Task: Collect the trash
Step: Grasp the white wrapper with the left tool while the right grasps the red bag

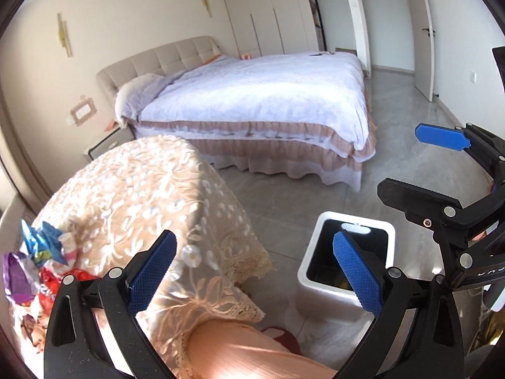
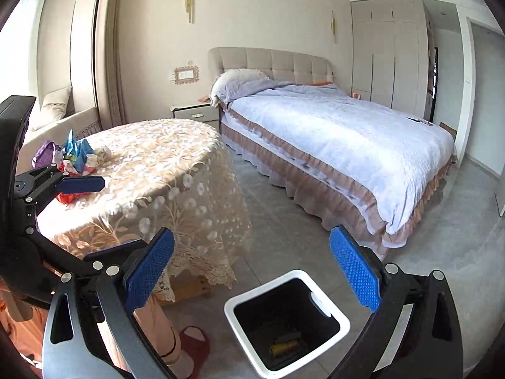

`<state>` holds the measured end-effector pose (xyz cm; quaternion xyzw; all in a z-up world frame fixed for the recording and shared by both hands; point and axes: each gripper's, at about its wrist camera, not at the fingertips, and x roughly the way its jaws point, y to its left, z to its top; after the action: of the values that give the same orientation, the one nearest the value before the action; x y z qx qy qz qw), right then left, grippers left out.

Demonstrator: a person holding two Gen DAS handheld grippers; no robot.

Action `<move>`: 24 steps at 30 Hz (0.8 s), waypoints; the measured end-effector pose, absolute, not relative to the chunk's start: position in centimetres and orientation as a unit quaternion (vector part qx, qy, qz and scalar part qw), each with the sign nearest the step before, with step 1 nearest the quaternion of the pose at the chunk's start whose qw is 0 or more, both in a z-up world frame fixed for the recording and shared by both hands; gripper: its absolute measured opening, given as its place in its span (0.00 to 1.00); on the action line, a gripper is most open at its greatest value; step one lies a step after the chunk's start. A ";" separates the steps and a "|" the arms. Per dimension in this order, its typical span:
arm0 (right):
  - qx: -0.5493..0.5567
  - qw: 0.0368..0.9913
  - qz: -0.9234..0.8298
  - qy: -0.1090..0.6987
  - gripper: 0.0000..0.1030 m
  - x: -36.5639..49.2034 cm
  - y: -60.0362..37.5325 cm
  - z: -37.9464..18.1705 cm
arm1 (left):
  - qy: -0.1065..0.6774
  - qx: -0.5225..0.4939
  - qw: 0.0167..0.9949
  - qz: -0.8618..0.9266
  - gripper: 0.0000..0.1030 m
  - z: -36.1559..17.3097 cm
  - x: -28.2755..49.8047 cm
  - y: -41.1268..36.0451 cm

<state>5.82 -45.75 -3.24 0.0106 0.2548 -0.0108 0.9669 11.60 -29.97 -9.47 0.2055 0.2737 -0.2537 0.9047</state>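
A pile of crumpled snack wrappers [image 1: 38,262], blue, purple and red, lies on the lace-covered round table [image 1: 151,195]; it also shows in the right wrist view [image 2: 68,154]. A white square bin [image 2: 287,322] with a black inside stands on the floor to the right of the table and holds a yellow piece of trash [image 2: 285,345]; it shows in the left wrist view [image 1: 347,262] too. My left gripper [image 1: 252,271] is open and empty above the table's edge. My right gripper [image 2: 252,271] is open and empty above the bin.
A large bed [image 2: 331,132] with a white cover fills the room behind the table. A nightstand [image 2: 195,112] stands by the headboard. Wardrobes [image 2: 388,53] and a doorway are at the back. A person's leg [image 1: 252,350] and red slipper [image 2: 194,344] are below the table's edge.
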 end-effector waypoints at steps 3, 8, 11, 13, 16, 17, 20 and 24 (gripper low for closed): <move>0.013 0.971 0.015 0.237 0.95 6.3 -43.4 -2.4 | 0.270 0.186 0.919 -0.219 0.95 -8.4 11.5 -26.7; 0.011 0.977 0.059 0.207 0.95 7.2 -38.6 -1.1 | 0.253 0.168 0.940 -0.157 0.95 -6.9 10.9 -21.8; 0.005 0.976 0.087 0.198 0.95 7.8 -35.8 -0.6 | 0.242 0.165 0.949 -0.118 0.95 -6.3 10.4 -18.9; -0.001 0.975 0.106 0.198 0.95 8.2 -33.9 -0.3 | 0.235 0.160 0.954 -0.092 0.95 -6.0 10.3 -16.8; -0.020 0.971 0.129 0.199 0.95 8.9 -31.0 0.0 | 0.237 0.130 0.961 -0.063 0.95 -5.5 10.2 -12.9; -0.028 0.970 0.137 0.199 0.95 9.1 -29.8 0.0 | 0.236 0.119 0.963 -0.053 0.95 -5.3 10.2 -11.7; -0.056 0.965 0.160 0.198 0.95 9.6 -26.7 -0.2 | 0.239 0.093 0.966 -0.022 0.95 -5.1 10.5 -8.2; -0.082 0.957 0.192 0.201 0.95 10.5 -23.2 -0.5 | 0.255 0.056 0.965 0.032 0.95 -5.4 11.8 -3.5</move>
<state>10.46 -23.24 -0.49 -0.0823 0.2010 0.1915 0.9572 11.77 -3.48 -5.39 0.0560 0.2545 0.0317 0.9649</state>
